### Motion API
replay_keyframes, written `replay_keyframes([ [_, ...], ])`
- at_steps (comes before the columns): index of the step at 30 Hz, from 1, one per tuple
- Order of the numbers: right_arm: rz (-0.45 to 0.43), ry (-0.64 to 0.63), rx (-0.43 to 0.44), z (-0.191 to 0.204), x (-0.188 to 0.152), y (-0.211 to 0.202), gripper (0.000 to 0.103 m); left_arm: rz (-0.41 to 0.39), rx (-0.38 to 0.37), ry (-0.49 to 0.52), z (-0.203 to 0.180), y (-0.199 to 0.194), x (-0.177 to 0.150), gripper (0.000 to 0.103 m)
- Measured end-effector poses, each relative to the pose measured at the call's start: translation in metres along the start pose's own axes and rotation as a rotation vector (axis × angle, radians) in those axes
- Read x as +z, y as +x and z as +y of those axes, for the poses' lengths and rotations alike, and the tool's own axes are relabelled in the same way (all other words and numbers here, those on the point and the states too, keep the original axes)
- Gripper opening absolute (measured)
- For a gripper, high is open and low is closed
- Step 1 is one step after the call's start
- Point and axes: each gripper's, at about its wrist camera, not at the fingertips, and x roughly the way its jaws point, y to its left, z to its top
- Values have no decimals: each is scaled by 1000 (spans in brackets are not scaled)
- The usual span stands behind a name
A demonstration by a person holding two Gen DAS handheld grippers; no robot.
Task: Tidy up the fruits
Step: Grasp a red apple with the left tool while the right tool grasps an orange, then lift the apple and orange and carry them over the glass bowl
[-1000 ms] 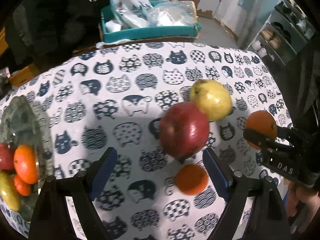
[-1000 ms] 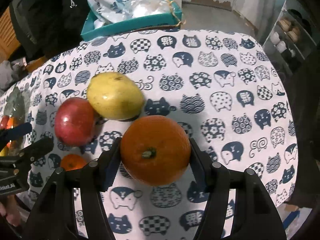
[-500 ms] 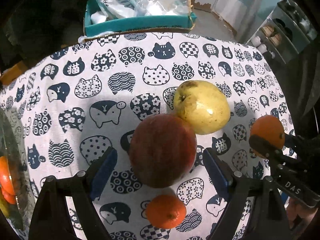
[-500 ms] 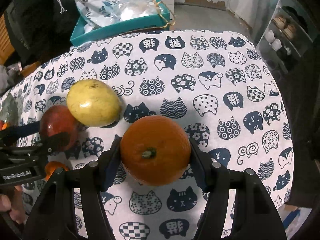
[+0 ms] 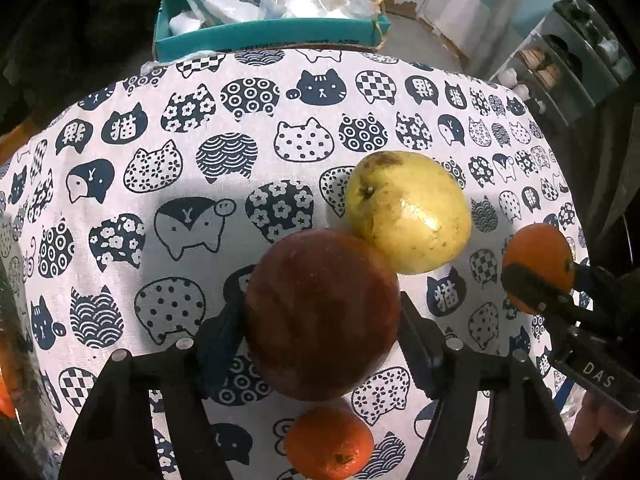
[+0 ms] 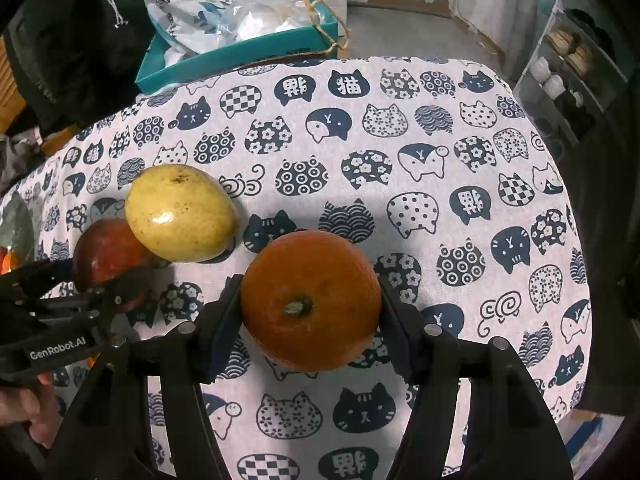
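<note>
A red apple (image 5: 320, 312) lies on the cat-print tablecloth (image 5: 160, 200), touching a yellow pear-like fruit (image 5: 408, 212) behind it. My left gripper (image 5: 320, 332) straddles the apple; its jaws are closing and both pads meet the apple's sides. A small orange (image 5: 328, 444) lies just in front of the apple. My right gripper (image 6: 310, 304) is shut on a big orange (image 6: 312, 288), stem towards the camera, held above the cloth to the right of the yellow fruit (image 6: 180, 212). The right wrist view also shows the apple (image 6: 108, 252) in the left gripper (image 6: 80, 280).
A glass bowl (image 5: 10, 312) with orange fruit sits at the cloth's far left edge. A teal box (image 5: 272, 36) stuffed with plastic bags stands beyond the table's far edge. A shelf (image 6: 568, 64) with jars is at the right. A hand (image 6: 24, 412) grips the left tool.
The left gripper came forward and down over the red apple, and its jaws narrowed from wide apart onto the apple's sides. The right gripper kept still with the big orange.
</note>
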Motion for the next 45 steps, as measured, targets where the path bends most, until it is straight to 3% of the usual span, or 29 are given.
replay_keyframes([
  [17, -60, -58, -5, 19, 8, -19, 63, -103, 35, 15, 13, -47, -8, 73],
  [45, -289, -177, 121, 98, 27, -126, 63, -328, 68, -58, 59, -175, -27, 73],
])
